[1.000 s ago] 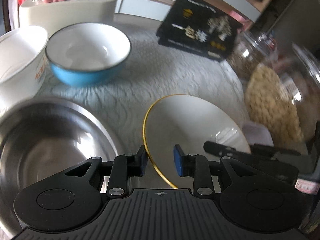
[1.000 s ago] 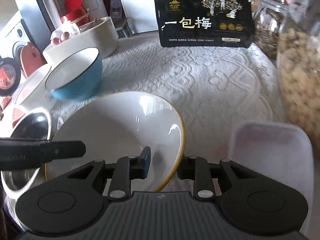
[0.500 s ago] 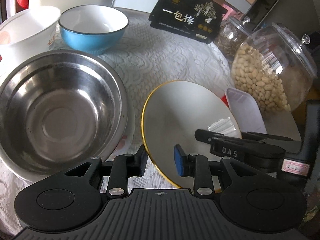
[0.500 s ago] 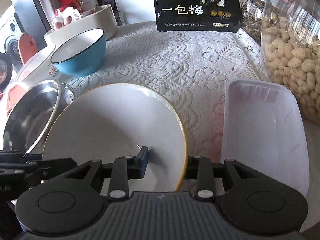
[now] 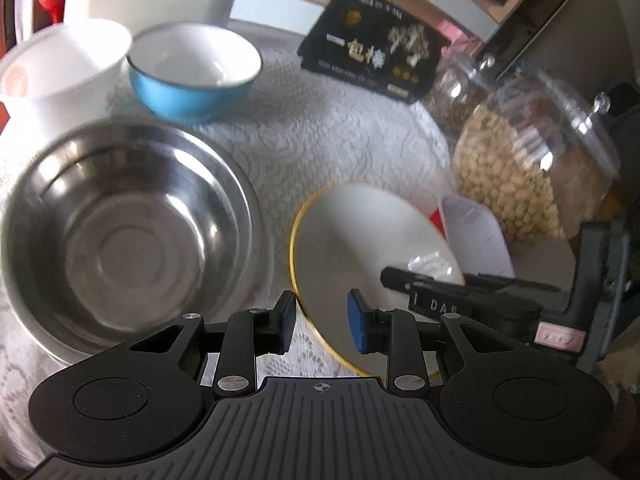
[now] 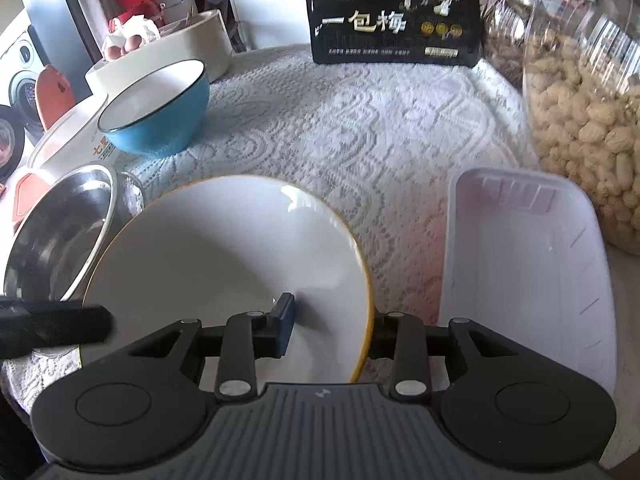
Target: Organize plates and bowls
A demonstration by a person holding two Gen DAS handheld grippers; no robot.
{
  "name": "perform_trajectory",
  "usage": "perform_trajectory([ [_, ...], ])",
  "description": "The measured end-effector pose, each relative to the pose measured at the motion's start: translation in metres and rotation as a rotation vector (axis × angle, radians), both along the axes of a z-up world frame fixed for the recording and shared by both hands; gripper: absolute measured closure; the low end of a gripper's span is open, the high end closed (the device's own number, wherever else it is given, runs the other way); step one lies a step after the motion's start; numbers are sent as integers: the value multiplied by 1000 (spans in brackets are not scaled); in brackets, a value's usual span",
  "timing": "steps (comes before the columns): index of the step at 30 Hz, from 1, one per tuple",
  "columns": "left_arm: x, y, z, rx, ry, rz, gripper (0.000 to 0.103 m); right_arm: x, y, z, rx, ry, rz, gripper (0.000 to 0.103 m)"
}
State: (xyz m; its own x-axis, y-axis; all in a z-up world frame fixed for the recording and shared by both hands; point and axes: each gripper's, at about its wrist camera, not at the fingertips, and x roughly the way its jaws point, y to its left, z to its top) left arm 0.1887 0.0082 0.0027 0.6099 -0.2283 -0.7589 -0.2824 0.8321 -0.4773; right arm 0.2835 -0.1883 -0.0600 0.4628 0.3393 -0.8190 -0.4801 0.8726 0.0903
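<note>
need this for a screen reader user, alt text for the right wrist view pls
The right tongs grip the near rim of a gold-edged white plate on a lace tablecloth. A steel bowl and blue bowl sit left, a white plastic tray right.

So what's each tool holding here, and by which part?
Right tool: shut on the gold-rimmed plate, at its near right rim. Left tool: open around the left rim, not gripping.

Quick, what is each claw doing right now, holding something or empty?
Left gripper: the gold-rimmed plate has its edge between the pads; no contact shows, so open.
Right gripper: shut on the plate's rim.
</note>
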Motion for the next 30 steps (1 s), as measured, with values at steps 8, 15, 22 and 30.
perform_trajectory([
  [8,-1,70,27,-16,-141,165,75,0,10,57,8,-210,13,67],
  [15,27,149,-6,-147,-69,351,75,35,44,88,60,-154,-14,58],
  [22,71,174,-22,-88,-14,351,75,87,112,85,80,-22,23,55],
  [30,85,182,-34,-16,12,297,75,142,188,45,26,119,29,55],
])
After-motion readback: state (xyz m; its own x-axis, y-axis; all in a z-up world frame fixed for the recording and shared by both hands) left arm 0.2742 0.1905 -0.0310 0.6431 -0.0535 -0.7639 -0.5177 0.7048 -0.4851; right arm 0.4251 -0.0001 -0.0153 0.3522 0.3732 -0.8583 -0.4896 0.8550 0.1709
